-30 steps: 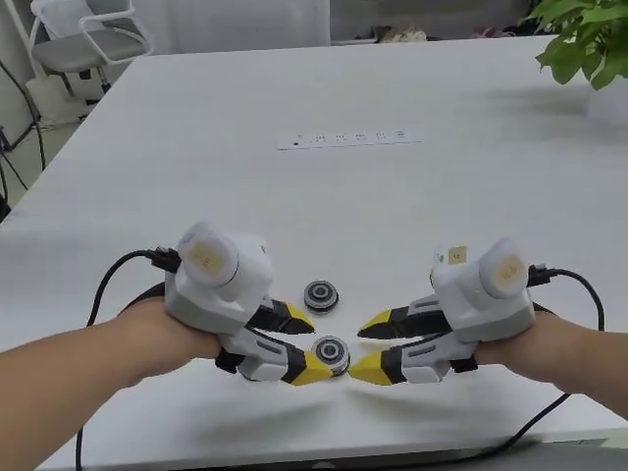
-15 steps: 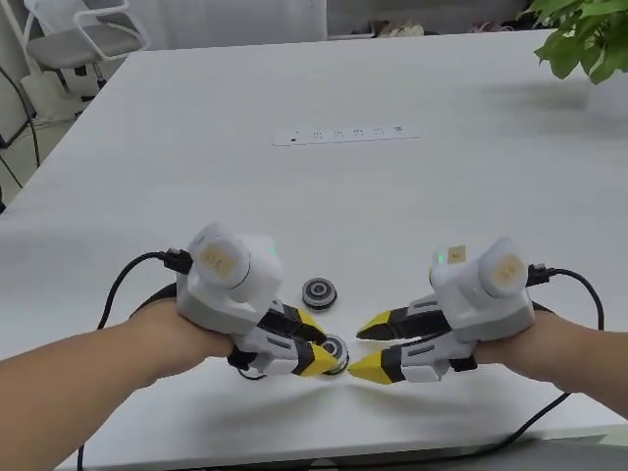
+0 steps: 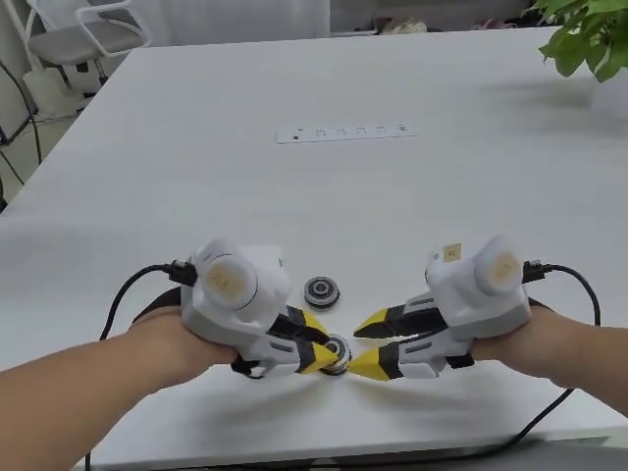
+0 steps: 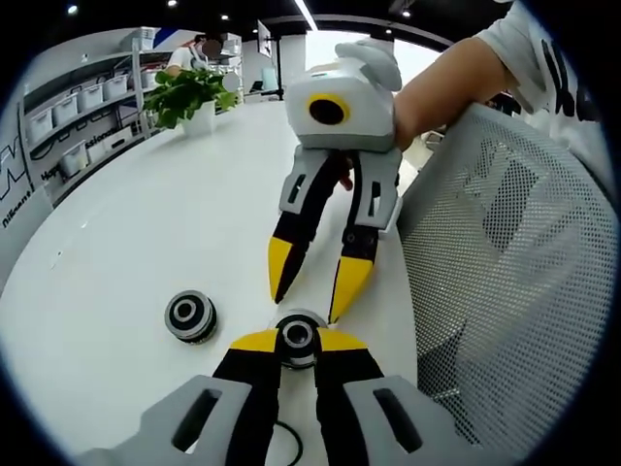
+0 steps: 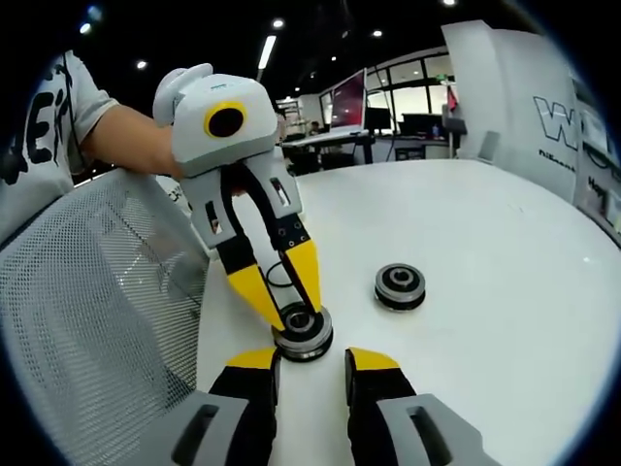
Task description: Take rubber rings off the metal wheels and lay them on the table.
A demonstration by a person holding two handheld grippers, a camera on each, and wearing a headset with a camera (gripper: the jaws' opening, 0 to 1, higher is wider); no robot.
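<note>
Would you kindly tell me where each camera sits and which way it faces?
Head view: on the person's head, facing forward and down at the table; both forearms, left gripper, right gripper show.
Left gripper view: on the left gripper, facing along its own fingers to the near wheel and right gripper.
Right gripper view: on the right gripper, facing the opposite way over its fingers.
All share near wheel and far wheel.

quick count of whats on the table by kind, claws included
metal wheels: 2, near wheel and far wheel
claws: 2, left claw shut on the near wheel, right claw open
power strip: 1
potted plant: 1
total: 6
</note>
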